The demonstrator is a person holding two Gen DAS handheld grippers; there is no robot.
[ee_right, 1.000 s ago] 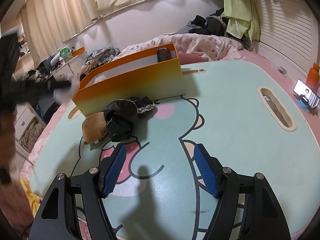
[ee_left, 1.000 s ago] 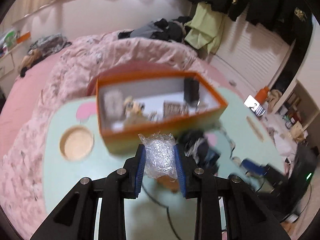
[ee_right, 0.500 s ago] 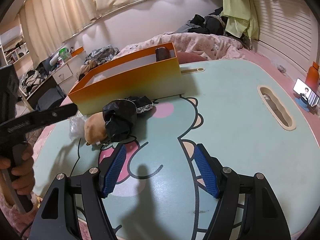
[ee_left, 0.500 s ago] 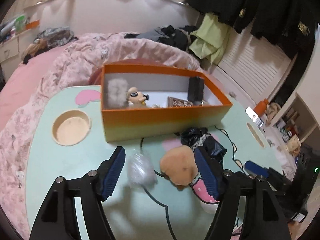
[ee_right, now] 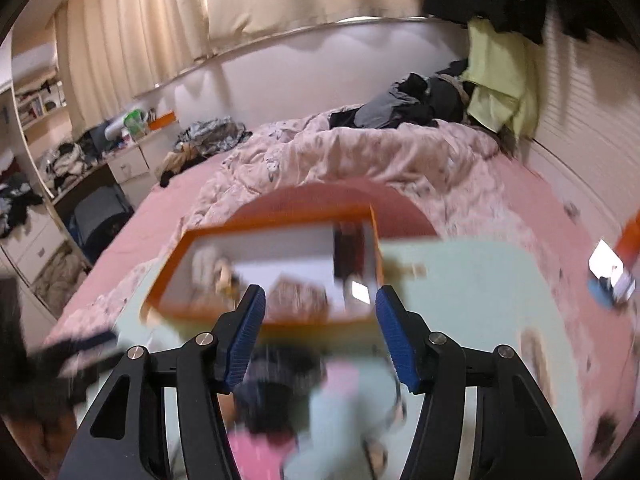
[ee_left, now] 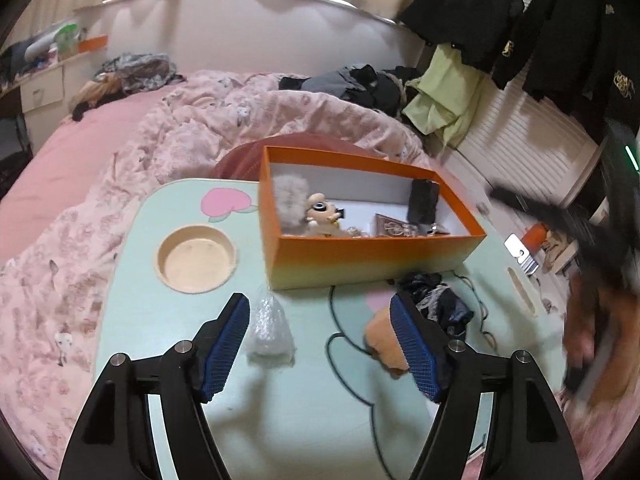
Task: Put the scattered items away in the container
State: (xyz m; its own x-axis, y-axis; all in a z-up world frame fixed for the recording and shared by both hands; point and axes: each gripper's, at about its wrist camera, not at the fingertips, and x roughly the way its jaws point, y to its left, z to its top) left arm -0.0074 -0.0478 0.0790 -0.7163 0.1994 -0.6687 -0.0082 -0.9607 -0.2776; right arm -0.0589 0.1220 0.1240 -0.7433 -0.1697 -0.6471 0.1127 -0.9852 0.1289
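Blurring right view: orange box [ee_right: 264,312] smeared.

Orange box [ee_left: 372,258] holds toys; clear crumpled wrap [ee_left: 269,326], tan plush [ee_left: 383,344], black cloth [ee_left: 438,304] lie beside it.

Black claw [ee_left: 320,352] arms, blue ribbed pads, silver screws.

Both views are wrist fisheyes looking forward and steeply down past their own jaws, which fill the lower frame. The left view sits close above the mint-green table [ee_left: 132,280], with the orange box [ee_left: 360,256] at centre. The right view, motion-blurred, looks across the same orange box [ee_right: 256,316] toward the pink bed [ee_right: 360,156] and curtains. Both share box, table and bed.
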